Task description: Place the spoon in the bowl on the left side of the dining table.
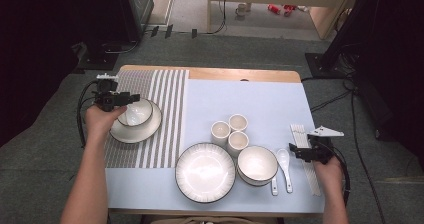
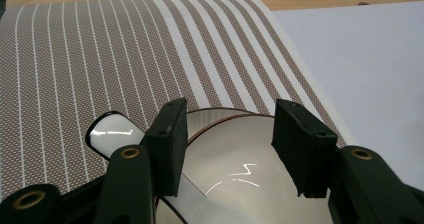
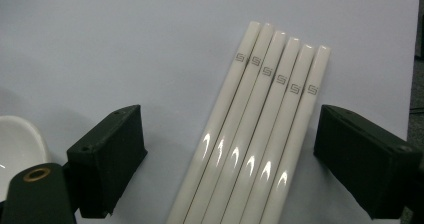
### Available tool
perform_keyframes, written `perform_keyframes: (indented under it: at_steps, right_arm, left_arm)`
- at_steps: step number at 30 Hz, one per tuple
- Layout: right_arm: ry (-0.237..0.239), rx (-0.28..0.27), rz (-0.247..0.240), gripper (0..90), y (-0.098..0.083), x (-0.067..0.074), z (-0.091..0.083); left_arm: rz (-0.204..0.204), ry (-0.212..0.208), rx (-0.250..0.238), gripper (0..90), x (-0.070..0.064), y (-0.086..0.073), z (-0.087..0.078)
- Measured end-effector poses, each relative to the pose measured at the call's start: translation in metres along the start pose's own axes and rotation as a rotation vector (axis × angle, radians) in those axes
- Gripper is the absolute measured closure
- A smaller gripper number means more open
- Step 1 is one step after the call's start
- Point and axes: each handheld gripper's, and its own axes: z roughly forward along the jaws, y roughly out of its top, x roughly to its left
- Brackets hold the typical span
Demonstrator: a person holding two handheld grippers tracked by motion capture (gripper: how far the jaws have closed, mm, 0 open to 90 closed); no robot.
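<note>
From above I see a wooden counter (image 1: 260,75) covered by a pale blue cloth (image 1: 250,104), with a brown striped placemat (image 1: 160,109) at its left. It stands on grey carpet (image 1: 225,51), with cables trailing around and a doorway beyond.

My left tongs (image 1: 131,98) hover over a white bowl (image 1: 136,113) sitting on a small plate (image 1: 145,130) on the placemat. My right tongs (image 1: 295,151) rest at the counter's right edge above a row of white chopsticks (image 1: 302,144).

The left gripper view looks into the bowl (image 2: 240,169), its rim lying between the half-open jaws, pads not pressing it. A white spoon handle (image 2: 112,134) pokes out left of the left jaw, something the high view hides.

The right gripper view shows six chopsticks (image 3: 255,134) side by side between wide-open jaws, touching neither, each printed with a small square mark. A white rim (image 3: 17,144) shows at left.

Mid-counter lie a large plate (image 1: 205,172), three cups (image 1: 230,131), another bowl (image 1: 257,165) and two spoons (image 1: 284,169).
</note>
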Motion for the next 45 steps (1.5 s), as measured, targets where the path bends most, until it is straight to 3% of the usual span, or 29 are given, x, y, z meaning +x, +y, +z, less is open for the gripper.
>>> perform_keyframes:
  at_steps: [17, 28, 39, 45]
  right_arm:
    - [0.001, 0.0, 0.001, 12.1, 0.0, 0.0, 0.0]
    - [0.0, 0.0, 0.0, 12.1, 0.0, 0.0, 0.0]
    - [0.0, 0.0, 0.0, 12.1, 0.0, 0.0, 0.0]
    - [0.001, 0.0, 0.0, 12.1, 0.0, 0.0, 0.0]
  left_arm:
    - [0.026, -0.026, 0.001, 42.2, -0.009, -0.001, -0.004]
    - [0.055, -0.074, -0.007, 37.7, -0.02, -0.004, -0.012]
    - [0.066, -0.07, -0.022, 35.2, -0.025, -0.007, -0.018]
    - [0.118, -0.075, -0.029, 33.4, -0.031, -0.01, -0.019]
